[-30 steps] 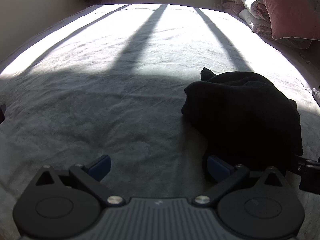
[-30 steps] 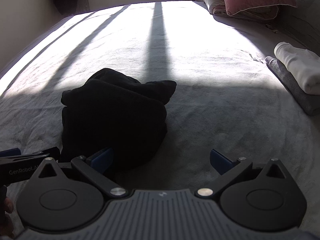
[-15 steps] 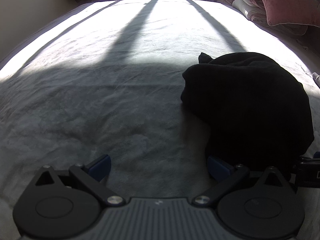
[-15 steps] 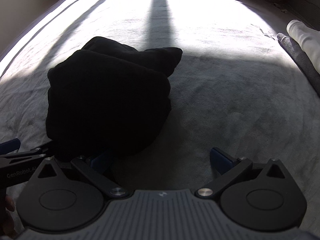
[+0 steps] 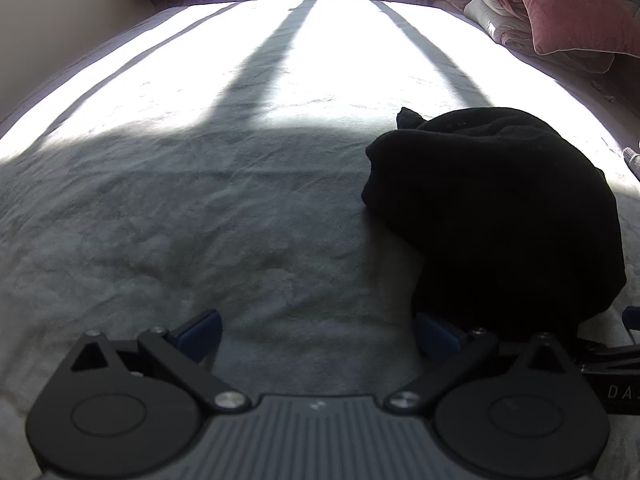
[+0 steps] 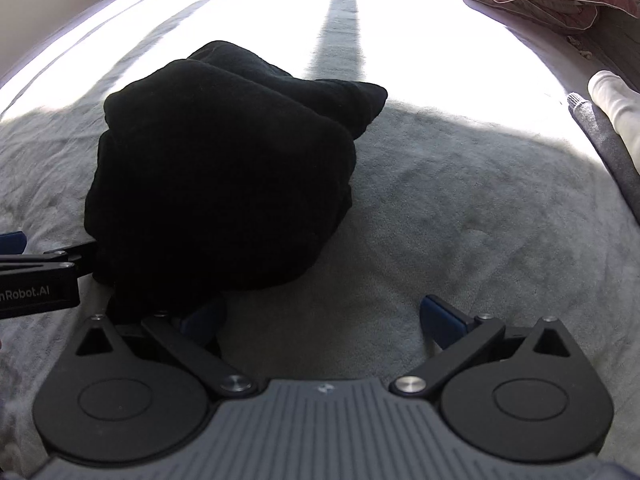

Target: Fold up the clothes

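Note:
A crumpled black garment (image 5: 492, 208) lies in a heap on the grey bed cover (image 5: 200, 216). In the left wrist view it sits at the right, its near edge against the right blue pad of my left gripper (image 5: 318, 332), which is open over bare cover. In the right wrist view the same black garment (image 6: 224, 168) fills the left half. My right gripper (image 6: 324, 320) is open, and its left pad is partly hidden under the garment's near edge. The left gripper's body (image 6: 36, 280) shows at the left edge of that view.
Bright sun bands cross the far half of the bed (image 6: 280, 8). A pink pillow on folded quilts (image 5: 560, 8) lies at the far right. A folded white and grey stack (image 6: 608, 120) rests at the right edge of the bed.
Both grippers have moved in closer to the black garment, which now looks larger and reaches their inner pads. Both stay open.

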Demonstrator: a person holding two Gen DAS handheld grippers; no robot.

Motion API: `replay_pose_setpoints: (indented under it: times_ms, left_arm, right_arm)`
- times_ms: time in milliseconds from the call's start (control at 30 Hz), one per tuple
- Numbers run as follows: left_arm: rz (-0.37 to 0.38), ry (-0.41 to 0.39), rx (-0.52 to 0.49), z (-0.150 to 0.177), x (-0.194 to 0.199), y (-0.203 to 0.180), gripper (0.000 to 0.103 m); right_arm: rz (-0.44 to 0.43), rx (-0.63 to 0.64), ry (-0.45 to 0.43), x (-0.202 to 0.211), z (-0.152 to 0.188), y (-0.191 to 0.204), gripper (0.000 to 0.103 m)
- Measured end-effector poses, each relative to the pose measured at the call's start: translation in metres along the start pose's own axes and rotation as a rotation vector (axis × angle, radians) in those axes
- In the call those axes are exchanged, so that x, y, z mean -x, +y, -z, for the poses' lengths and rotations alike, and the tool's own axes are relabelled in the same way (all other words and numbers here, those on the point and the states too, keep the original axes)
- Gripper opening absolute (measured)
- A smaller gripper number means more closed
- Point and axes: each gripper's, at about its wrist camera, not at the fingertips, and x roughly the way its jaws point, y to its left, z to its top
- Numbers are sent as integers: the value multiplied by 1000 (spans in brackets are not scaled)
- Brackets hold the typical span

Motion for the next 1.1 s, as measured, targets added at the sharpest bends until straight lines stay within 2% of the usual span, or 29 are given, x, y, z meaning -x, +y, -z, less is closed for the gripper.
replay_pose_setpoints:
  times_ms: [200,367,533,633,800,900,1033,1100]
  left_arm:
    - [45,4,39,-4,6,7,103]
    - [130,4,72,-10,13,14,102]
    - [134,6,79,-16,14,15,101]
    - [152,4,112,-19,14,17,94]
    - [184,-15,151,-23,18,17,89]
    - [190,-29,154,-27,19,13,89]
    - [200,-13,152,-33,18,12,89]
    - [207,-19,150,-35,18,14,89]
  right_arm:
    - [-40,11,-12,26,13,21,103]
    - [-106,-51,-70,50,17,20,101]
    - [-151,-94,-144,48,-7,-4,93]
    - [-170,-103,-170,34,-23,-14,85]
    - [-179,-116,-199,46,-8,16,73]
    - [-202,-149,-217,9,-43,-10,72]
    - [-232,-183,-238,2,-58,-75,72]
    - [-238,-191,-239,12,-50,-68,72]
